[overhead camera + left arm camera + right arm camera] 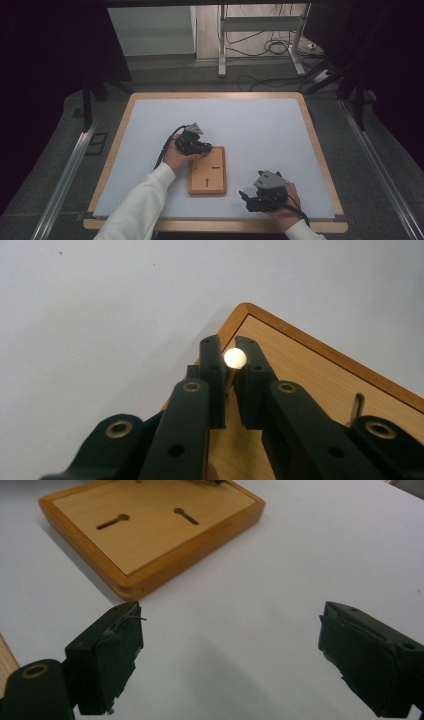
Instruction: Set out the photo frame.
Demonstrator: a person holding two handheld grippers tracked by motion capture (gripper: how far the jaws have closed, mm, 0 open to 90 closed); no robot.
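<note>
A flat wooden board (207, 186) with two keyhole slots (112, 521) lies on the white mat (250, 125). My left gripper (204, 147) hovers at the board's far left corner (245, 310). Its jaws are shut on a small pin with a round white head (235, 358), and the pin's thin stem runs down between the pads. My right gripper (245, 195) rests on the mat to the right of the board, near the front edge. In the right gripper view it (240, 655) stands wide open with bare mat between its fingers, and the board (150, 535) lies ahead to the left.
The table has a wooden rim (320, 150), and metal rails (65, 175) run along both sides. Cables and a metal frame (222, 40) lie on the floor beyond the far edge. A small metal piece (357, 407) stands up from the board by the left gripper.
</note>
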